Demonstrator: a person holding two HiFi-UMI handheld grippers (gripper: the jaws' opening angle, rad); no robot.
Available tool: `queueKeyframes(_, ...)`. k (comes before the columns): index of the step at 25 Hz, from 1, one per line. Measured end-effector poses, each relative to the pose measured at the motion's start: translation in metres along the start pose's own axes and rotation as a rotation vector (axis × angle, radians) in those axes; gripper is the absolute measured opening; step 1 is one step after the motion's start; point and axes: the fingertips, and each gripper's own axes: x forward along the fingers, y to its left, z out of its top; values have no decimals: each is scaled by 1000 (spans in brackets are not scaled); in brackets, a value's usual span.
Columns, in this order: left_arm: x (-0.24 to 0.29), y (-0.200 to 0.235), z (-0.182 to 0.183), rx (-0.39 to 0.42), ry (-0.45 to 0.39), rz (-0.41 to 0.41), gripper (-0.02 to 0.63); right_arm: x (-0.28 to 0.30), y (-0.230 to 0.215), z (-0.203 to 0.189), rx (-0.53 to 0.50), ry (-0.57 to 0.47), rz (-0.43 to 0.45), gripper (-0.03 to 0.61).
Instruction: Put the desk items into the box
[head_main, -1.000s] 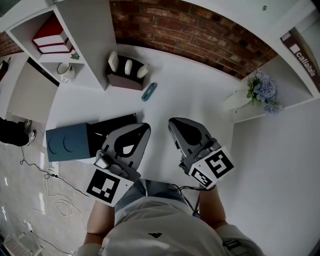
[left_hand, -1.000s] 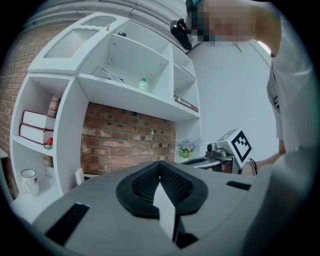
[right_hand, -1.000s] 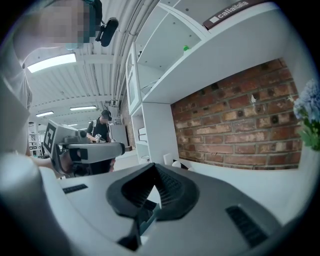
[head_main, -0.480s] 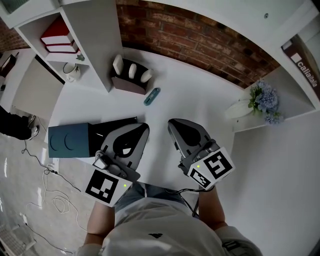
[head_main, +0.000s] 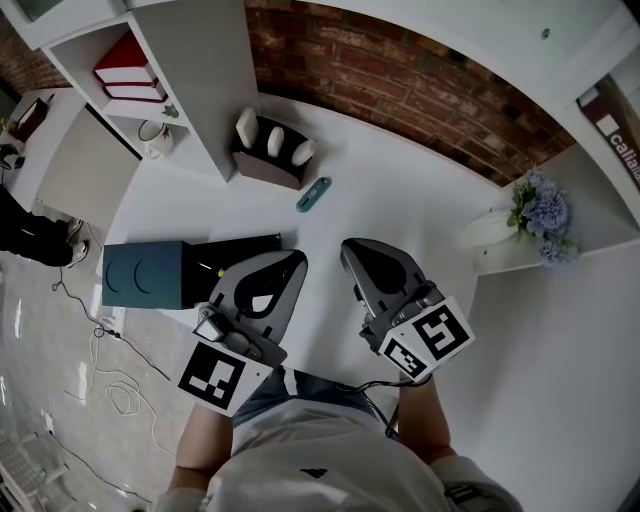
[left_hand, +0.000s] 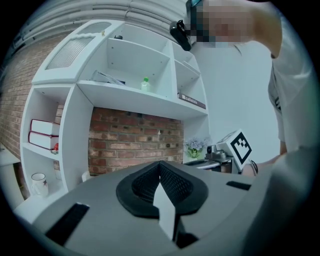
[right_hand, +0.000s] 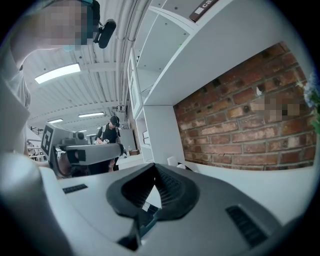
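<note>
Head view: I see the blue box (head_main: 140, 275) lying at the left edge of the desk (head_main: 400, 190).
Left gripper (head_main: 291, 262): jaws clenched, empty.
Right gripper (head_main: 352, 250): jaws clenched, empty.

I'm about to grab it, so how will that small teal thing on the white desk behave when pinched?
The teal item looks small and slim, so probably light. It lies straight and flat on the desk, so likely rigid. On that smooth top a nudge may slide it.

Grey left claw (head_main: 296, 262), grey right claw (head_main: 350, 250), black-white marker cubes (head_main: 212, 377), white shirt (head_main: 320, 460), perhaps jeans (head_main: 300, 385)
</note>
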Motion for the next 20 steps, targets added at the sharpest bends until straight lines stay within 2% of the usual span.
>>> queueKeyframes(8, 6, 8, -3, -22, -11, -50, 12, 2, 3, 0, 3, 2, -46, 9)
queueKeyframes(12, 8, 14, 6, -4, -22, -88, 12, 7, 1, 4, 41, -14, -81, 9)
queueKeyframes(20, -6, 51, 16, -11, -45, -127, 12, 41, 13, 16, 62, -26, -129, 9)
